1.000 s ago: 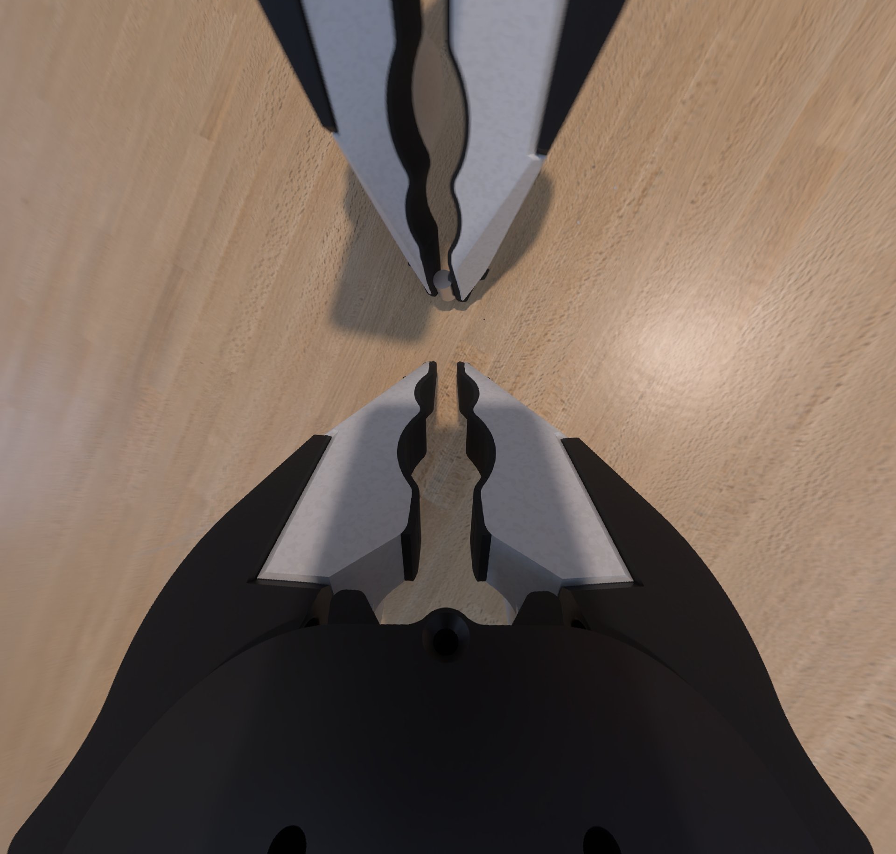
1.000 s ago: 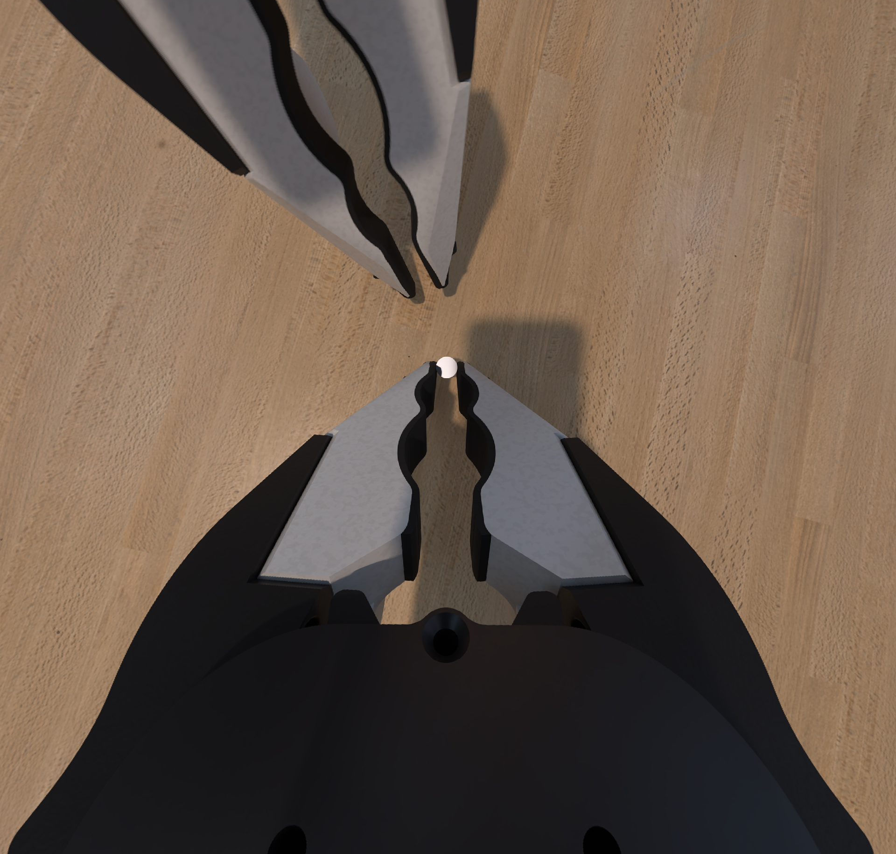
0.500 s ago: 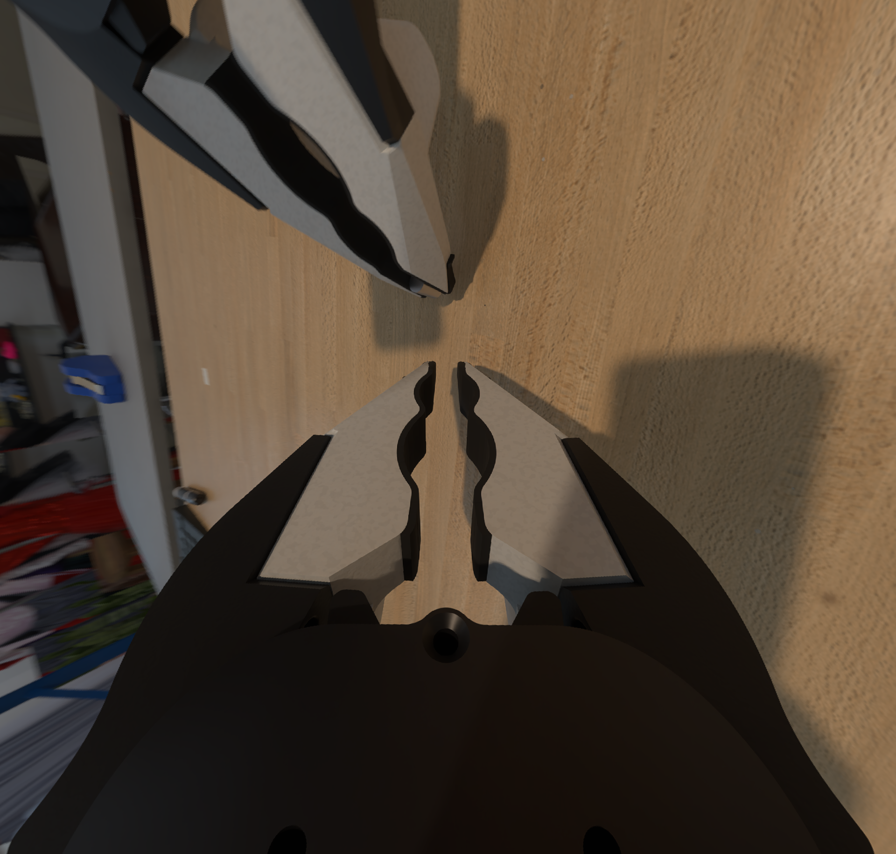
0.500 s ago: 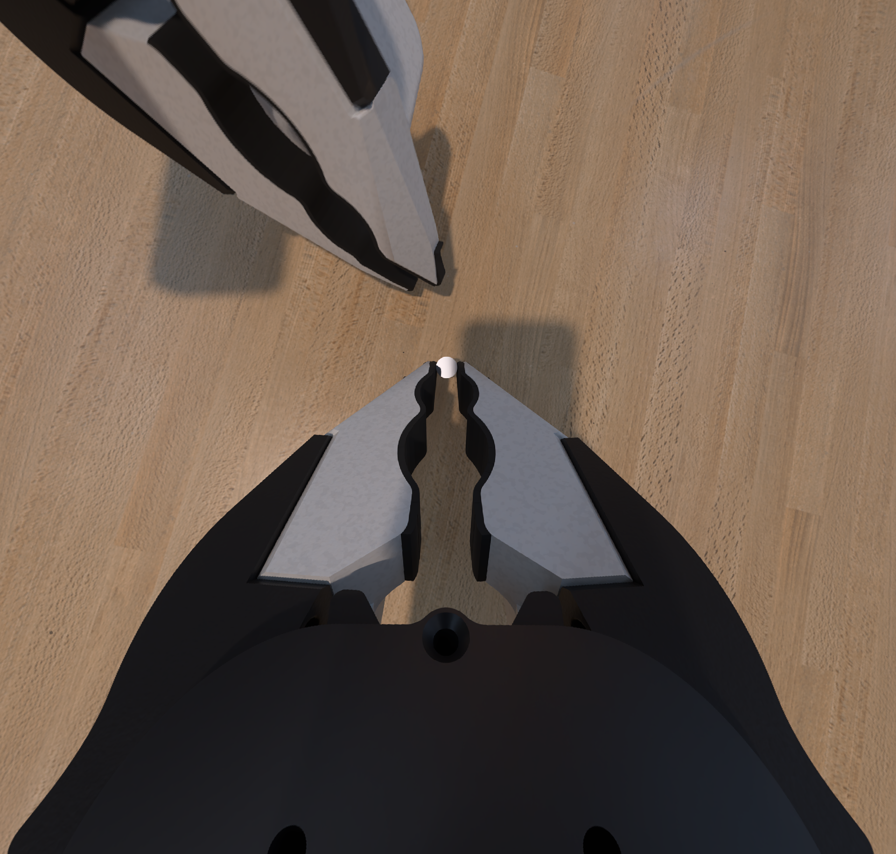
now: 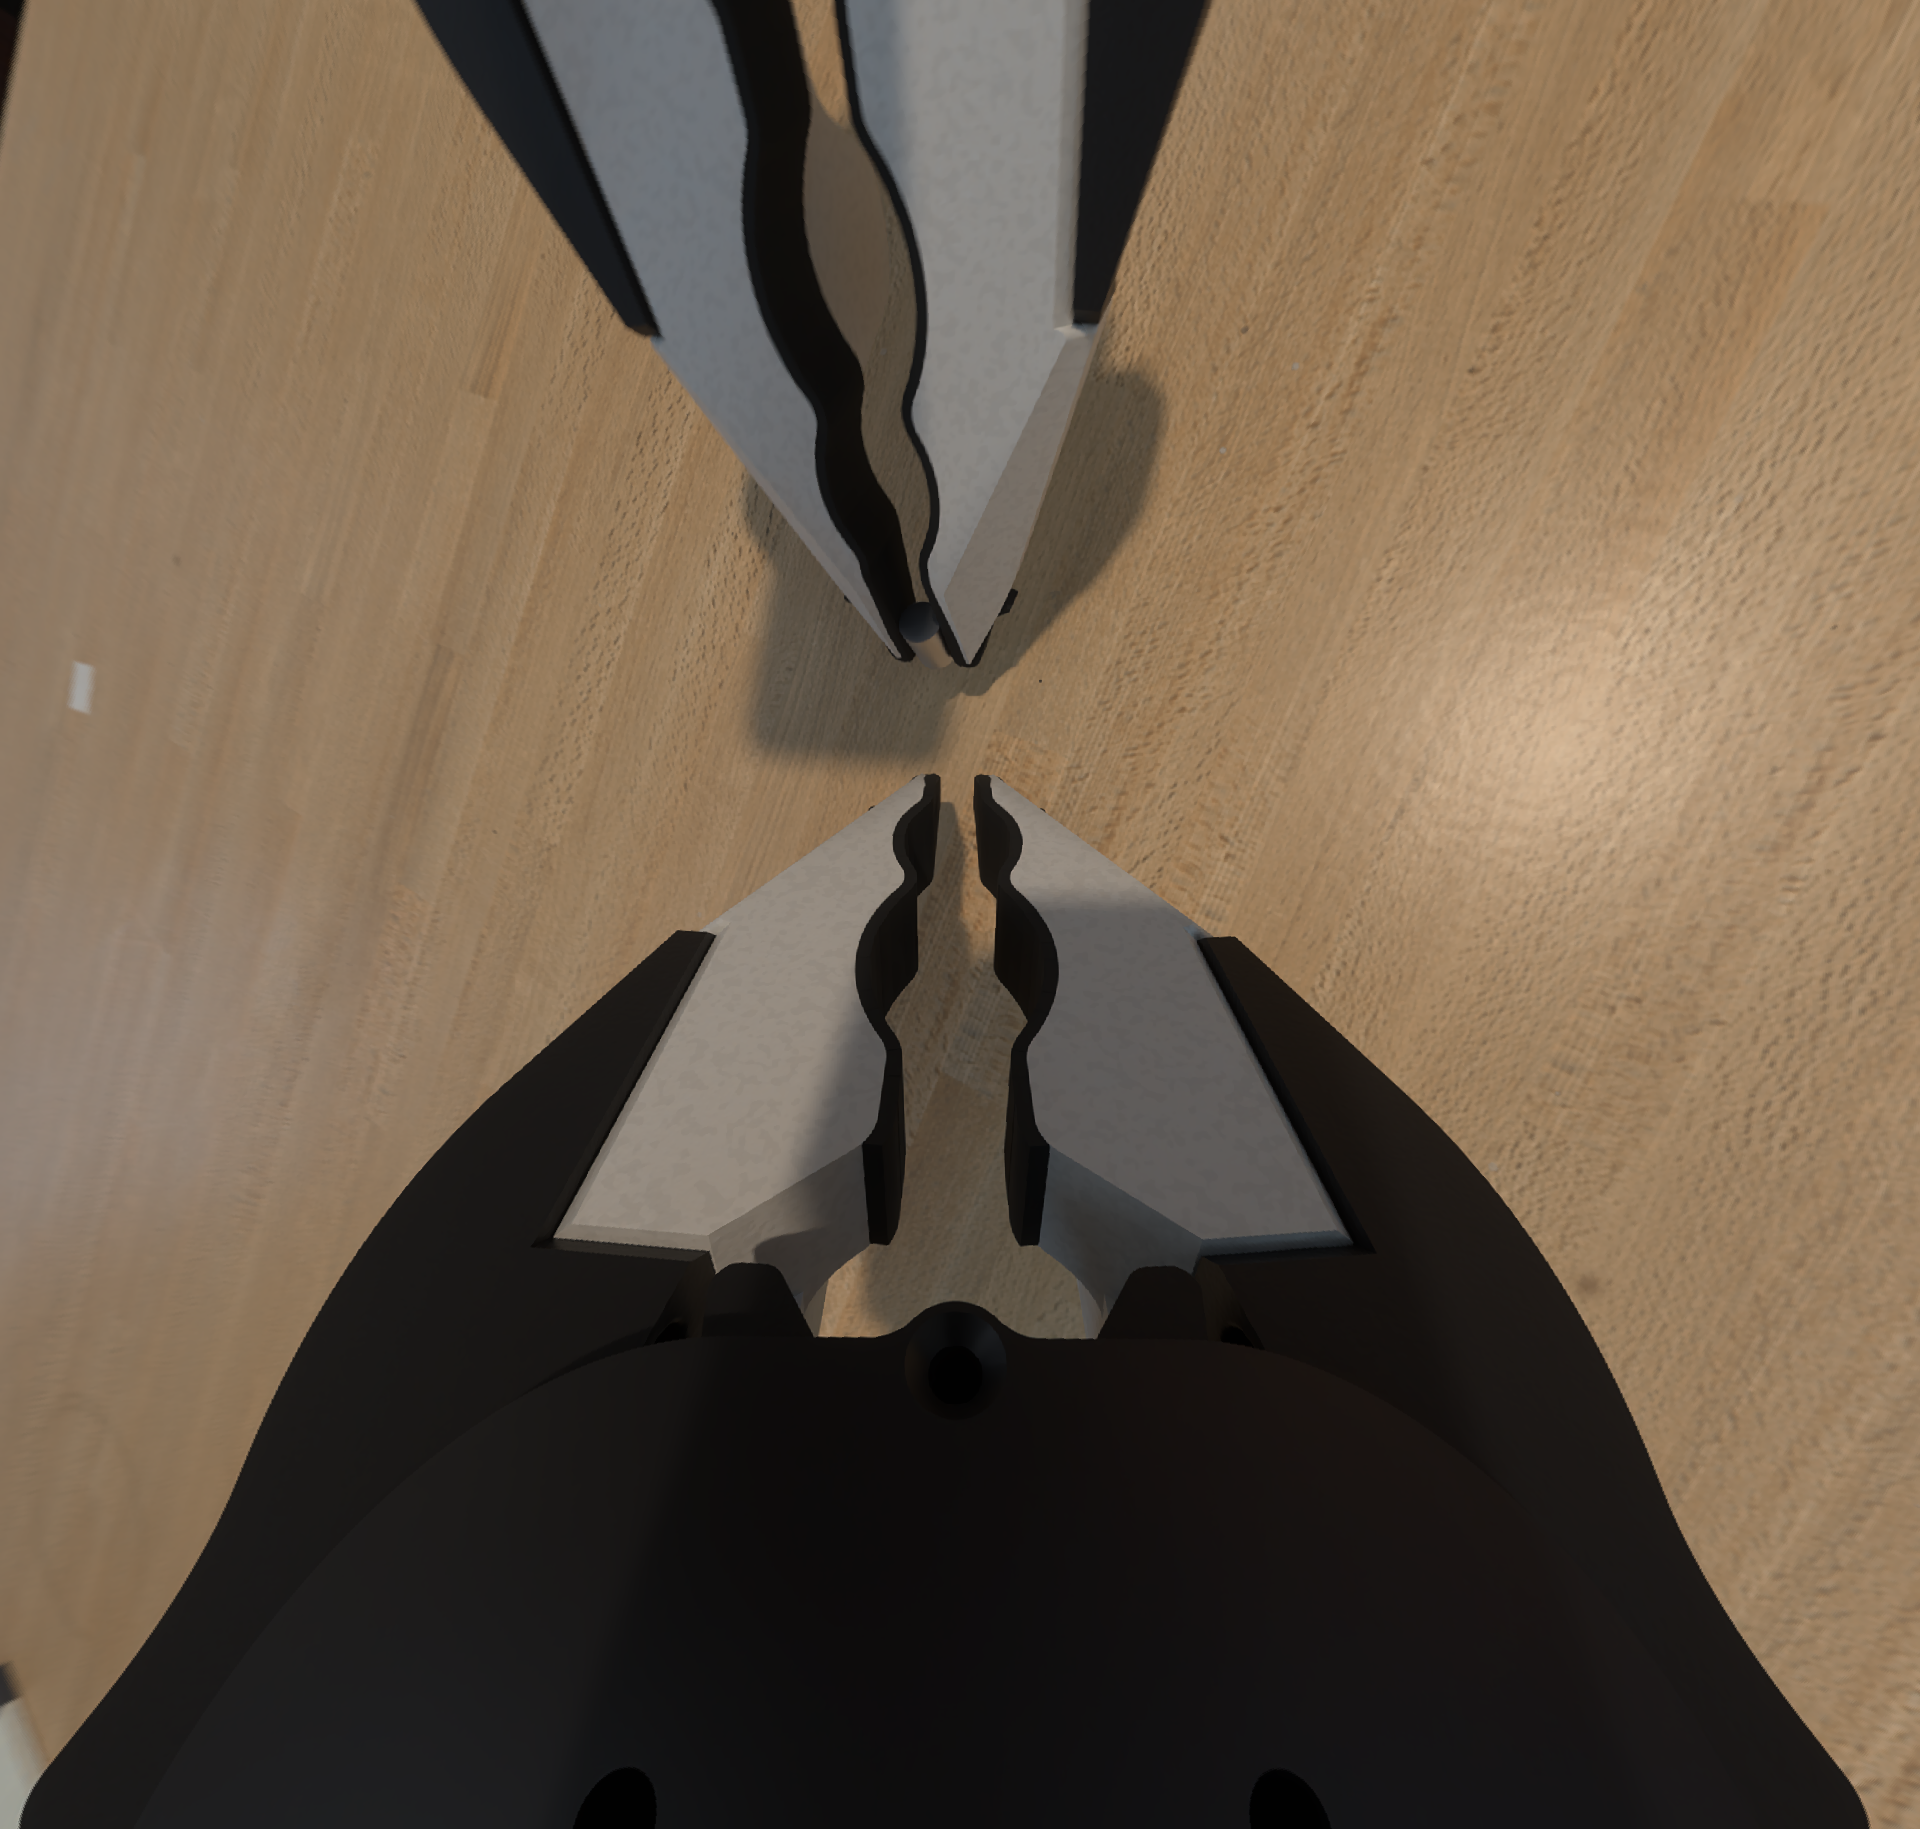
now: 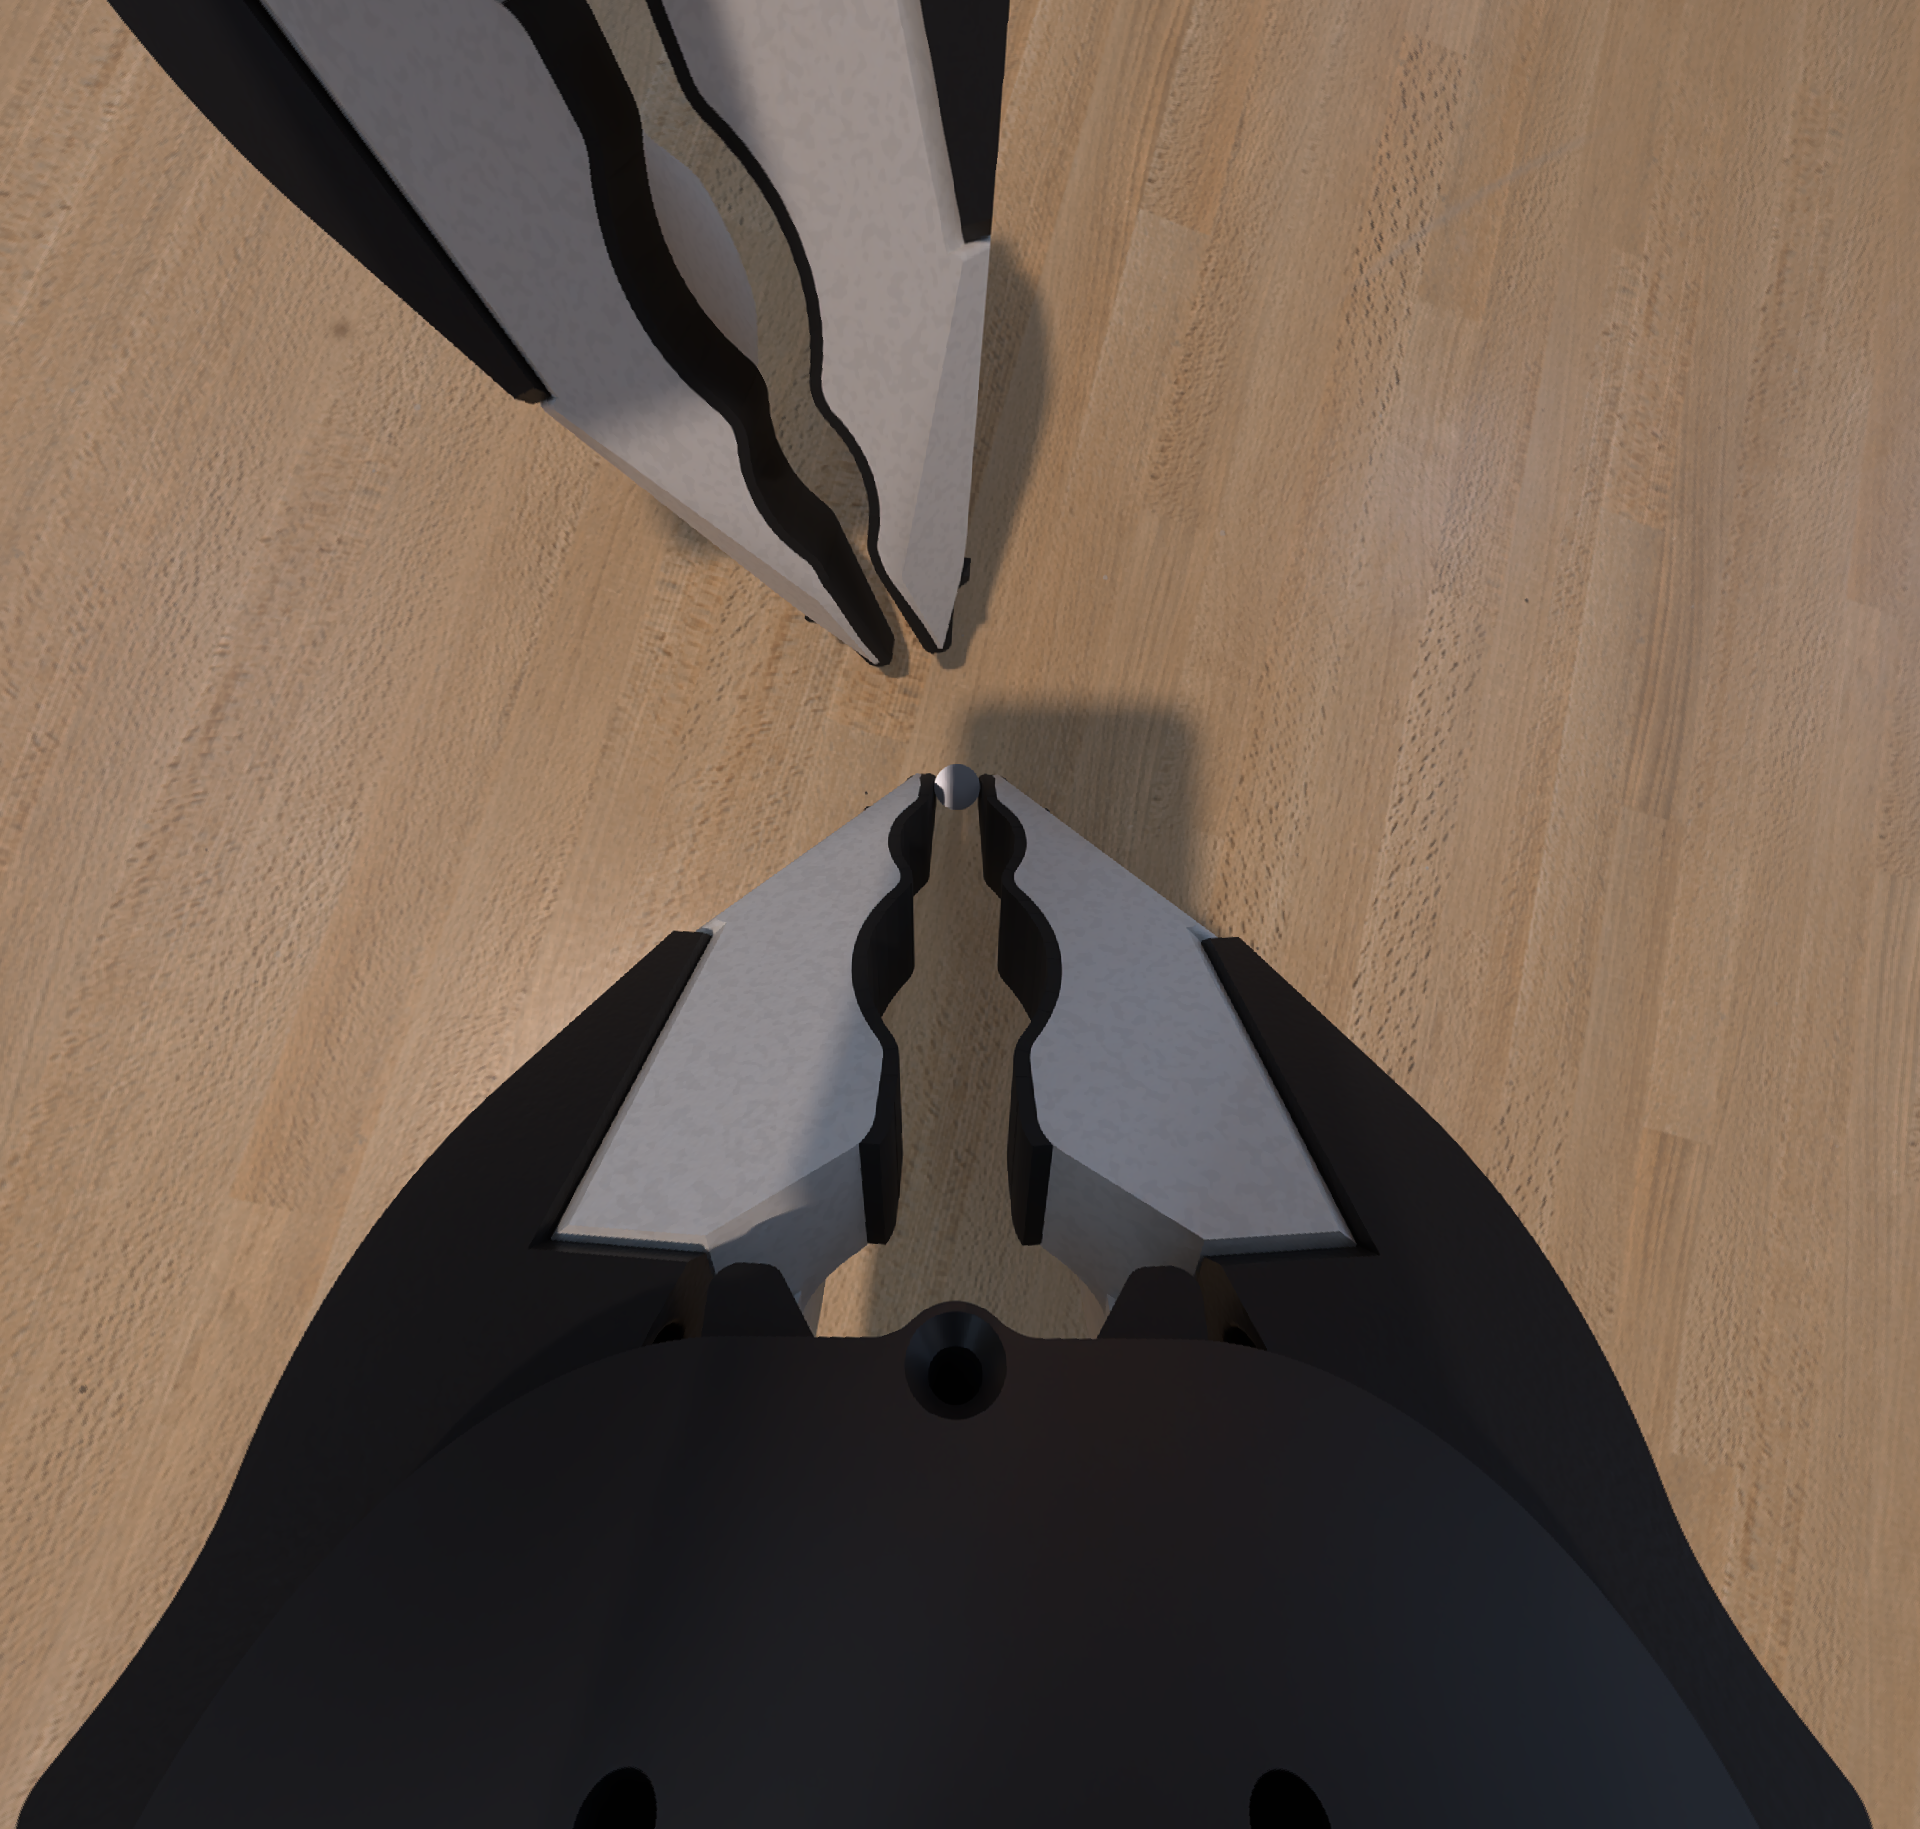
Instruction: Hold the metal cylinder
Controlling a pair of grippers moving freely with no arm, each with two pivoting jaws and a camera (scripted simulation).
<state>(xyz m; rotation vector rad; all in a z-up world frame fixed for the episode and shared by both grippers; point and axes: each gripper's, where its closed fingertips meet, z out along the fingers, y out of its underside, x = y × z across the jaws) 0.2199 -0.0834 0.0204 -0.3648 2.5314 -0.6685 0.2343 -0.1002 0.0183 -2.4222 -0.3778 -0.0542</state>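
The metal cylinder [image 6: 954, 785] is a thin silver rod seen end-on, pinched between the very tips of my right gripper [image 6: 956, 794]. In the left wrist view the same rod [image 5: 918, 621] shows as a small grey dot at the tips of the right gripper [image 5: 928, 641], which points towards me from above. My left gripper [image 5: 956, 787] faces it tip to tip, a short gap away. Its jaws are nearly together with nothing between them. It also shows in the right wrist view [image 6: 916, 649]. Both grippers hover low over the wooden table [image 5: 1507, 636].
The light wooden tabletop [image 6: 1507, 844] fills both views. A small white scrap [image 5: 81, 686] lies on it at the left. The grippers cast dark shadows [image 5: 852, 699] on the wood below their tips.
Half a second ago the left gripper was turned aside, towards the table edge and the room beyond. It has swung back and faces the right gripper's tips head-on. The right gripper kept hold of the cylinder.
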